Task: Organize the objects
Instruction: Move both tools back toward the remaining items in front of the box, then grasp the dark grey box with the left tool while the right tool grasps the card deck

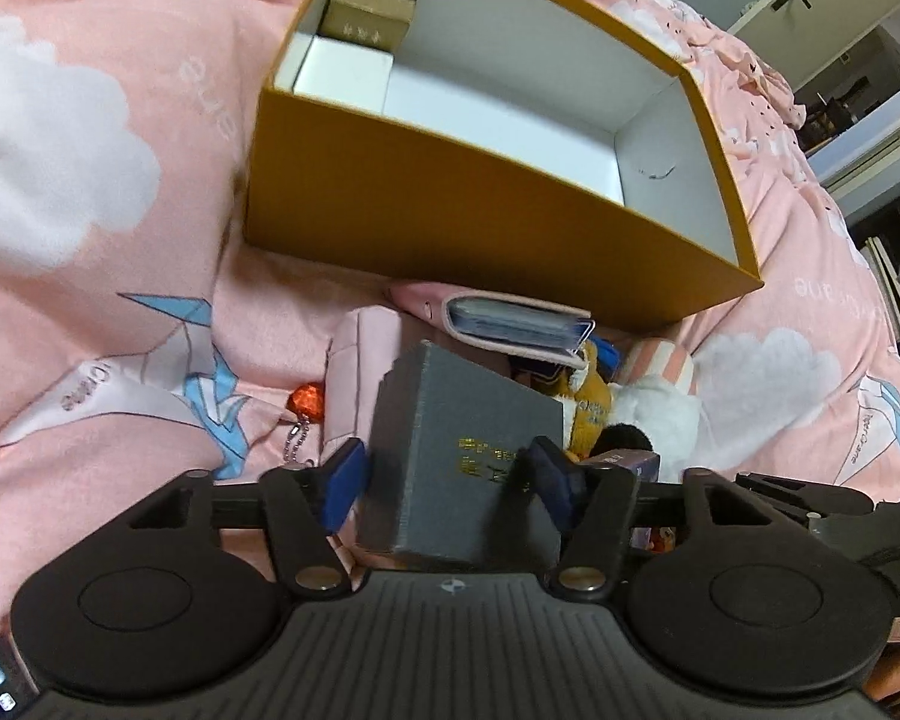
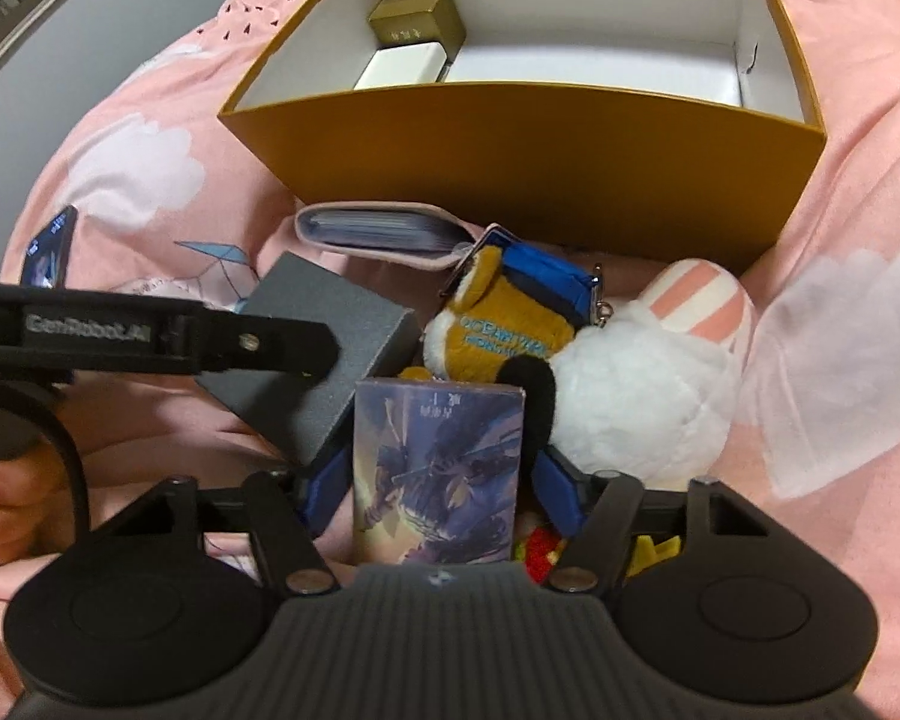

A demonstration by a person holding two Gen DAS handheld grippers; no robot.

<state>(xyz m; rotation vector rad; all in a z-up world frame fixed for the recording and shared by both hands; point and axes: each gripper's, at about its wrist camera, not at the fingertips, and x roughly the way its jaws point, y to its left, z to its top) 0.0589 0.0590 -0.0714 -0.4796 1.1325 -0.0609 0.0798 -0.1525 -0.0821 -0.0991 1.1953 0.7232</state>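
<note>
left wrist view has the left gripper (image 1: 447, 480) straddling a grey box (image 1: 468, 450) on the pink bedspread (image 1: 120, 240) just before the orange storage box (image 1: 450, 204); whether its pads press the sides i cannot tell. the grey box looks stiff, light and matte, best pinched across its flat side walls. right wrist view alone shows the right gripper (image 2: 441, 483) around an upright card box (image 2: 438, 468), contact also unclear, a white plush (image 2: 630, 396) beside it and a hand (image 2: 12, 504) at the edge.

gold lettering on grey box (image 1: 468, 450) blurred, phone (image 2: 48, 252) partly hidden behind gripper arm
</note>
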